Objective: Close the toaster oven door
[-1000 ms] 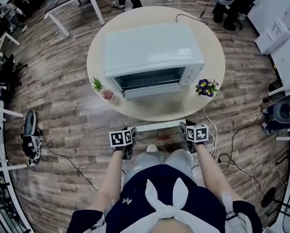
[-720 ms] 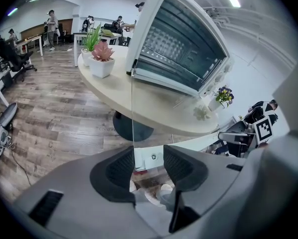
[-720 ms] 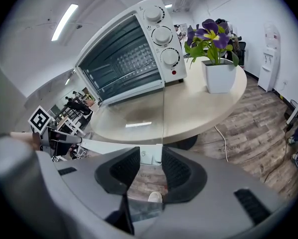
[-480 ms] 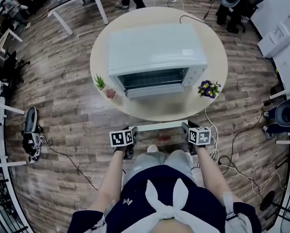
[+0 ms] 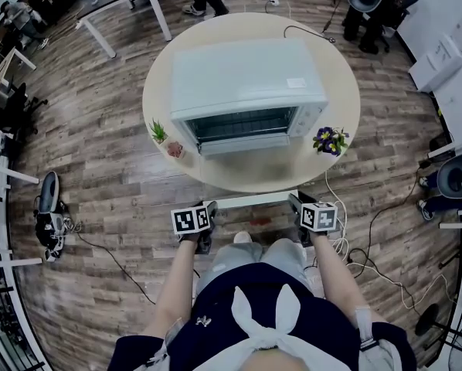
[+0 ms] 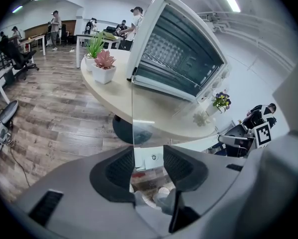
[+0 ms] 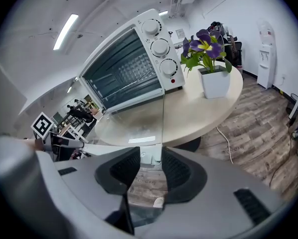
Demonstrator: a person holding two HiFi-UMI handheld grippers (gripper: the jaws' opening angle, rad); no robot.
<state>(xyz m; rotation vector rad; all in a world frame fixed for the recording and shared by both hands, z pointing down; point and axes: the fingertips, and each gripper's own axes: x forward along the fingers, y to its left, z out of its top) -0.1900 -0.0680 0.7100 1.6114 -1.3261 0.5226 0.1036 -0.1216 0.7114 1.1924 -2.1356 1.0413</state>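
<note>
A white toaster oven (image 5: 246, 83) stands on a round table (image 5: 157, 91). Its glass door (image 5: 246, 172) hangs open, lying flat toward me, with a white handle bar (image 5: 250, 201) along its front edge. My left gripper (image 5: 209, 209) is shut on the handle's left end and my right gripper (image 5: 296, 201) on its right end. In the left gripper view the handle end (image 6: 150, 157) fills the gap between the pads of the left gripper (image 6: 148, 162), with the oven (image 6: 179, 49) ahead. The right gripper view shows the same: handle end (image 7: 150, 156) between the right gripper's (image 7: 151, 167) pads.
Two small potted plants (image 5: 163, 139) stand on the table left of the oven, and a purple flower pot (image 5: 329, 139) stands to its right. Cables (image 5: 347, 230) lie on the wooden floor at the right. Desks, chairs and people are at the back.
</note>
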